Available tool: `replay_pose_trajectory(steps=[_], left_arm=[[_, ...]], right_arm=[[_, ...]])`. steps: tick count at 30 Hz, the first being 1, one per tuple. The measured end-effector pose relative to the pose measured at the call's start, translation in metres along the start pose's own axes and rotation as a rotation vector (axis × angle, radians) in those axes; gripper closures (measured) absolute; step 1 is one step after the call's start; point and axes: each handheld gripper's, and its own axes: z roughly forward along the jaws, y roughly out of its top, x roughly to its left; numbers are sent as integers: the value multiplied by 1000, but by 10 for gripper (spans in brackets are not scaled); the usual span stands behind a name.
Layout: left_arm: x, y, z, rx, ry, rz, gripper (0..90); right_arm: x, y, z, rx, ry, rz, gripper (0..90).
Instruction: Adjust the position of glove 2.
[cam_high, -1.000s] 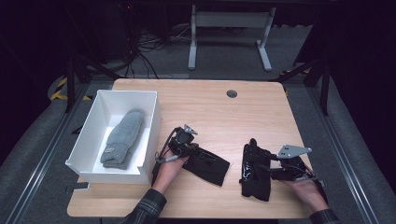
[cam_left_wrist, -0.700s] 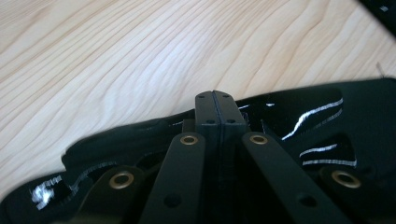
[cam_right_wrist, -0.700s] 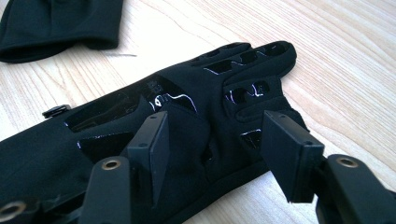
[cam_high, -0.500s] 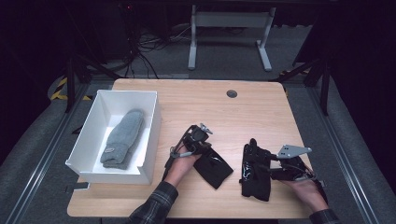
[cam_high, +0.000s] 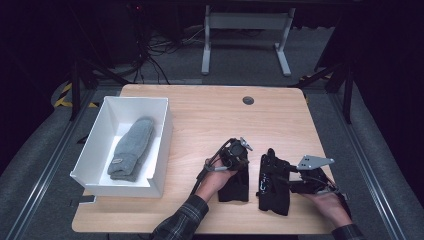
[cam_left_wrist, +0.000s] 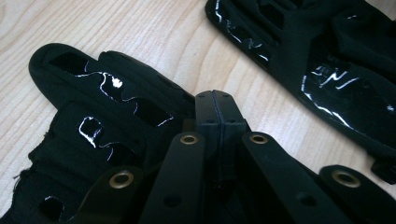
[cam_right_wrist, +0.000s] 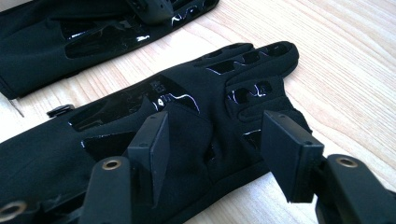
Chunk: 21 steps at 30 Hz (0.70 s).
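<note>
black gloves (cam_high: 252, 182) side by side, near table (cam_high: 200, 110) front edge

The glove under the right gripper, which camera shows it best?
The right gripper view: the right glove runs across the frame, fingers and glossy patches sharp, between the open right gripper jaws. The high view shows the right glove whole but small and dark. The left gripper view catches part of it at the top right.
</note>
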Motion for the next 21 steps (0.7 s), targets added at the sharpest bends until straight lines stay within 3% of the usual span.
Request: replay_pose_trajectory(steps=[5, 10, 13, 16, 21], left_arm=[[4, -7, -25, -60, 15, -29, 867], [12, -29, -50, -69, 71, -64, 792], [20, -44, -56, -68, 85, -112, 735], [27, -54, -55, -66, 80, -151, 684], [29, -56, -47, -44, 73, -152, 671]], right_arm=[[-2, -2, -2, -4, 14, 12, 519], [-4, -4, -7, -13, 31, 25, 776], [-6, -6, -9, -11, 26, 39, 892], [-8, -8, -10, 0, 28, 46, 900], [-9, -9, -8, 15, 32, 44, 900]])
